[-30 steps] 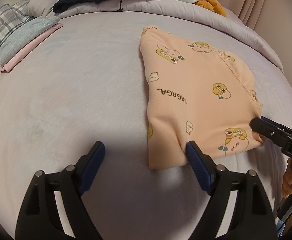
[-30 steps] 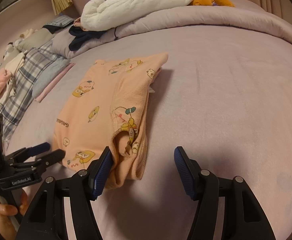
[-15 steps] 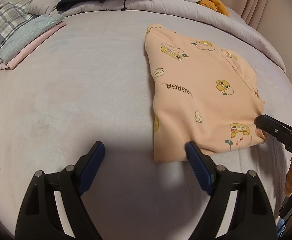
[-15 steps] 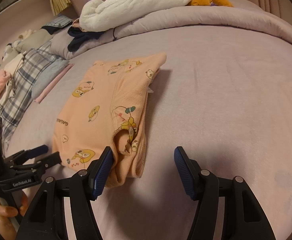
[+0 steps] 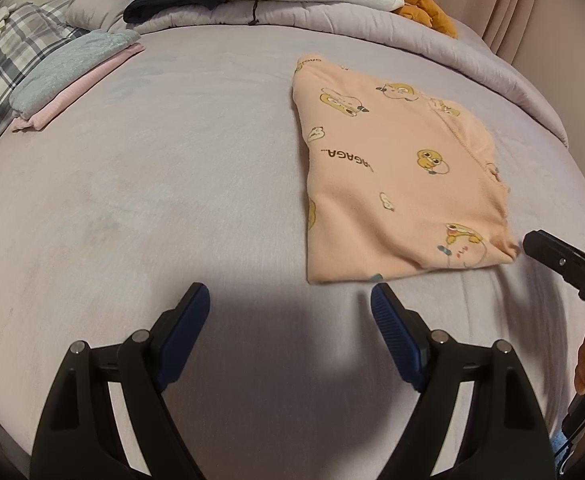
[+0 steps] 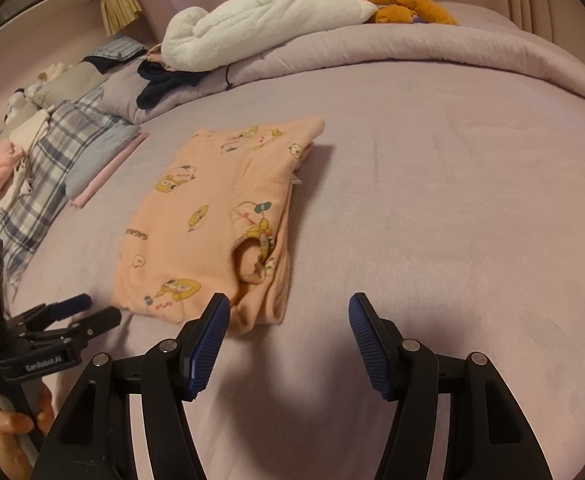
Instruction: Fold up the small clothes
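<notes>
The peach printed garment (image 5: 396, 184) lies folded flat on the bed (image 5: 172, 200), while the left gripper (image 5: 288, 312) and right gripper (image 6: 288, 320) hover just short of it, jaws wide and empty, probably because this fold is finished.

- You have before you a bed (image 5: 180, 184) with a lilac cover.
- The folded peach garment (image 5: 392, 168) with duck prints lies flat on it.
- At your far left lies a grey and pink folded stack (image 5: 72, 76), beside a plaid cloth (image 5: 0, 80).
- Along the far edge a rolled lilac duvet (image 6: 432, 52) carries a white plush blanket (image 6: 268, 20).
</notes>
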`<control>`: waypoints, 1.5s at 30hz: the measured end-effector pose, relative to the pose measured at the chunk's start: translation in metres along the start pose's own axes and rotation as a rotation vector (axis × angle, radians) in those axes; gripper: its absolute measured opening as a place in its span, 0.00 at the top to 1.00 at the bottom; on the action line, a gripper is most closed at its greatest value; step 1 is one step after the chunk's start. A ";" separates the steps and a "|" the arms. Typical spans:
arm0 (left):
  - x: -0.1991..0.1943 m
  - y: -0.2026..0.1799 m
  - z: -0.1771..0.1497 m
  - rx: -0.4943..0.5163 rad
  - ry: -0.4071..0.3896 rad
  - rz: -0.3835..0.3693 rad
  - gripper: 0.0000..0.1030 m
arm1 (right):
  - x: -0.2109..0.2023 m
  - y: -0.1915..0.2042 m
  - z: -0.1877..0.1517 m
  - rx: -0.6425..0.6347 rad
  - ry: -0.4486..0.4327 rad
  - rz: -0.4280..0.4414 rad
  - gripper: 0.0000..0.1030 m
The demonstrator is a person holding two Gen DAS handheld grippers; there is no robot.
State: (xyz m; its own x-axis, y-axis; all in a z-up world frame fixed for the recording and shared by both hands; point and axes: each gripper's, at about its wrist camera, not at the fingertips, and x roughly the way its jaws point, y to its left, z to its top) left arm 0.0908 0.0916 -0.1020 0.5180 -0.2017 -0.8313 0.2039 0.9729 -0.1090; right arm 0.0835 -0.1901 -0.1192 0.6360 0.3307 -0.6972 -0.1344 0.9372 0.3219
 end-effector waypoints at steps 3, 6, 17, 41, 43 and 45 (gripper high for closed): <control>-0.009 -0.001 -0.004 -0.004 -0.012 0.000 0.19 | -0.007 0.005 -0.003 -0.016 -0.005 -0.003 0.40; -0.019 -0.002 -0.008 -0.007 -0.022 -0.001 0.19 | -0.012 0.009 -0.005 -0.029 -0.005 -0.003 0.40; -0.046 -0.004 -0.021 -0.022 -0.048 -0.008 0.13 | -0.034 0.030 -0.014 -0.087 -0.029 0.012 0.27; -0.100 -0.018 -0.035 -0.034 -0.148 0.046 0.01 | -0.062 0.059 -0.034 -0.142 -0.077 0.026 0.11; -0.103 -0.021 -0.035 -0.024 -0.157 0.061 0.01 | -0.064 0.059 -0.034 -0.140 -0.084 0.024 0.09; -0.105 -0.022 -0.035 -0.019 -0.161 0.064 0.01 | -0.066 0.060 -0.034 -0.139 -0.090 0.024 0.07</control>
State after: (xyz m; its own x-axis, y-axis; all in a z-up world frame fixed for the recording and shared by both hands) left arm 0.0024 0.0950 -0.0315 0.6564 -0.1534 -0.7387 0.1512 0.9860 -0.0704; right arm 0.0079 -0.1520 -0.0753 0.6958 0.3481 -0.6282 -0.2505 0.9374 0.2420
